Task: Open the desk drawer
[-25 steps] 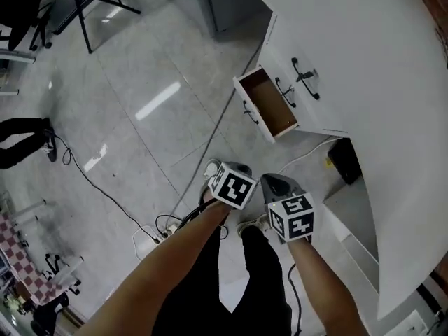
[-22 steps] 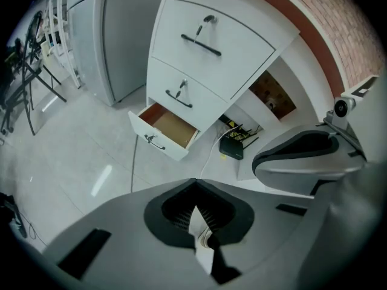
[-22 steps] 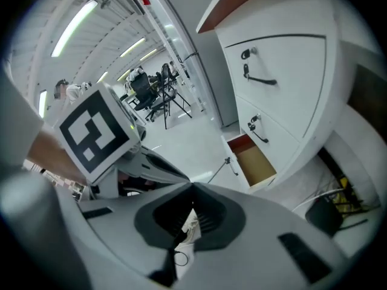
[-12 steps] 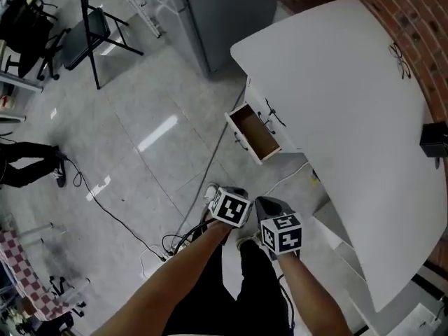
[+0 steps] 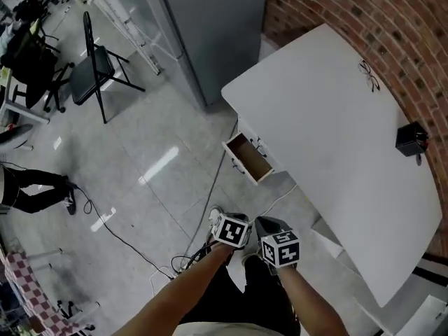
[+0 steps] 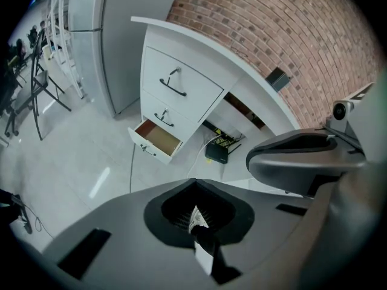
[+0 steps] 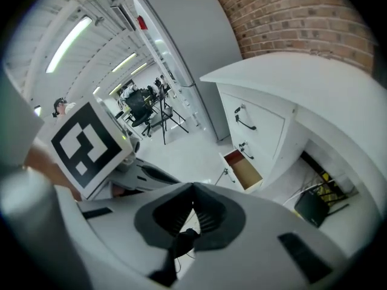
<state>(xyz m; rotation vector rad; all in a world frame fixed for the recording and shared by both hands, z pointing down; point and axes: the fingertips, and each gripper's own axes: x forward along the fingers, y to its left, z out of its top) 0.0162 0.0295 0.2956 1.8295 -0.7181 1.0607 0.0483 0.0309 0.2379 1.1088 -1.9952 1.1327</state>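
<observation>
The white desk (image 5: 336, 138) stands against a brick wall. Its bottom drawer (image 5: 250, 158) is pulled out, and the brown inside shows. The same open drawer (image 6: 156, 139) appears in the left gripper view and, as the drawer (image 7: 245, 169), in the right gripper view. The two drawers above it, with black handles (image 6: 173, 86), are closed. My left gripper (image 5: 234, 224) and right gripper (image 5: 269, 226) hang side by side above the floor, well short of the desk. Both are shut with nothing in them, as the left gripper (image 6: 195, 186) and the right gripper (image 7: 193, 189) show in their own views.
A tall grey cabinet (image 5: 210, 26) stands left of the desk. A black folding chair (image 5: 98, 65) is further left. Cables (image 5: 182, 261) trail over the tiled floor. A black box (image 6: 216, 153) sits under the desk, another black object (image 5: 411, 138) on its top.
Both grippers have risen together, and the desk and its open drawer now look smaller and farther off. The drawer has stayed open.
</observation>
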